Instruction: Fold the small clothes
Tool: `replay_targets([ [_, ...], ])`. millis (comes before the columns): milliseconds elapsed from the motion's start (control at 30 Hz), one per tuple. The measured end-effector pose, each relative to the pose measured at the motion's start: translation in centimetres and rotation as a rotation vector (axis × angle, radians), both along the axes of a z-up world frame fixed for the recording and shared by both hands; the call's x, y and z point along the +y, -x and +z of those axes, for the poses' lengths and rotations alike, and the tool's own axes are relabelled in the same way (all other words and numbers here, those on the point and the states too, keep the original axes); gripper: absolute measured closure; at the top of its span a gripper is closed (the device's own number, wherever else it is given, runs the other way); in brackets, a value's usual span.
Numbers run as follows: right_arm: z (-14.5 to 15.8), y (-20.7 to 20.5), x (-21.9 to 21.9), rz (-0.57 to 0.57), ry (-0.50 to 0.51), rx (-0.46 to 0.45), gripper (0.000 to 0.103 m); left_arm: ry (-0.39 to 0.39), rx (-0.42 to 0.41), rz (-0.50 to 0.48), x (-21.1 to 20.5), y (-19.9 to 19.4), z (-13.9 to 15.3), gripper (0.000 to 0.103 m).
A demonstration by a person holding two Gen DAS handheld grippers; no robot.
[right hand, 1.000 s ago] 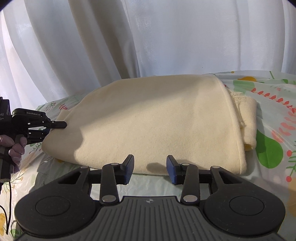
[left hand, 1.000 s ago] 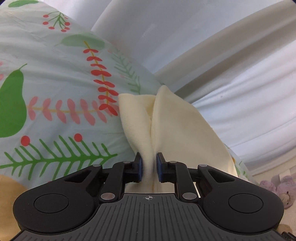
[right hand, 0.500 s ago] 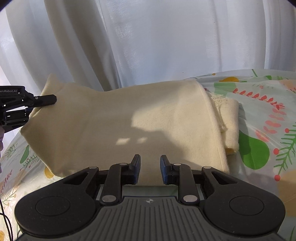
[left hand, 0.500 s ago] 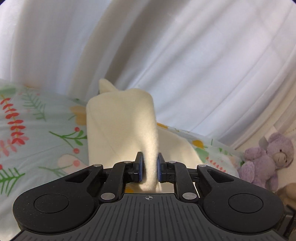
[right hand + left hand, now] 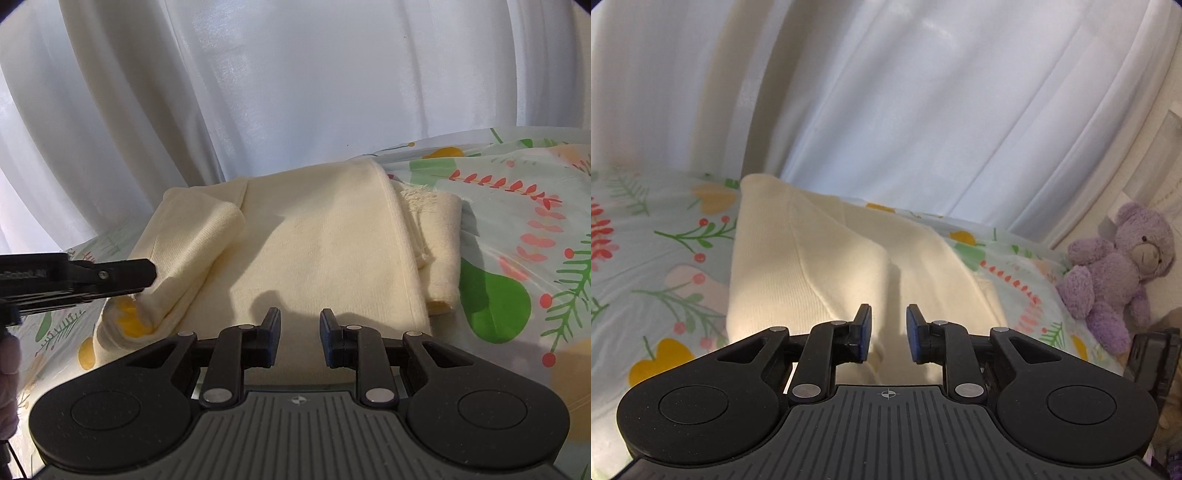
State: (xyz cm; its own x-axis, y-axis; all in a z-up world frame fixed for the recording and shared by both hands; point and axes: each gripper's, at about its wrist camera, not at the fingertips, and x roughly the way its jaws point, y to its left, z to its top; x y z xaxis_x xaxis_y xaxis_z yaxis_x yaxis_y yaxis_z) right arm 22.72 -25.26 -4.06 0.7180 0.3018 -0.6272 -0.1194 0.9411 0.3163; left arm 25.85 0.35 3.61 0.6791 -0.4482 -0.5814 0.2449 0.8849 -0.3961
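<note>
The left gripper (image 5: 888,334) has its fingers (image 5: 862,332) parted, with cream cloth showing in the gap between them and nothing pinched. The cream garment (image 5: 812,266) lies just ahead of and beneath those fingers on the floral bedsheet (image 5: 646,258), its near flap turned over so a diagonal fold edge runs away from the left finger. To the right of the fingers, well apart, a purple teddy bear (image 5: 1119,273) sits at the edge of the bed, and white curtains (image 5: 923,110) hang beyond the cloth. The right gripper (image 5: 299,341) is likewise released, its fingers (image 5: 271,338) spread above the near edge of the garment (image 5: 325,251) without gripping it. Seen from the right wrist, the left gripper (image 5: 146,275) reaches in from the left of those fingers, its tip touching the folded-over flap, while a second cream layer peeks out to the right of them.
</note>
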Motion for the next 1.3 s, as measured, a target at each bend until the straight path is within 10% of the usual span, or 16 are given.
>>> replay_targets([
  [200,-0.3,-0.9,0.3,0.008,-0.010,-0.006,0.080,-0.115,0.046,0.109,1.4,-0.9,-2.1,0.079],
  [400,-0.1,-1.9,1.4,0.061,-0.032,0.016,0.079,-0.029,0.121,0.041,1.7,-0.6,-5.6,0.079],
  [700,0.3,-6.4,2.0,0.171,-0.336,0.114,0.058,-0.002,0.094,0.217,6.2,0.9,-3.0,0.061],
  [933,-2.2,-9.4,3.7,0.171,-0.495,0.214,0.059,0.003,0.170,0.275,7.7,-0.7,-5.1,0.061],
  [1300,-2.4,-10.2,5.1,0.191,-0.470,0.227,0.075,0.033,0.176,0.254,7.6,-0.9,-5.8,0.062],
])
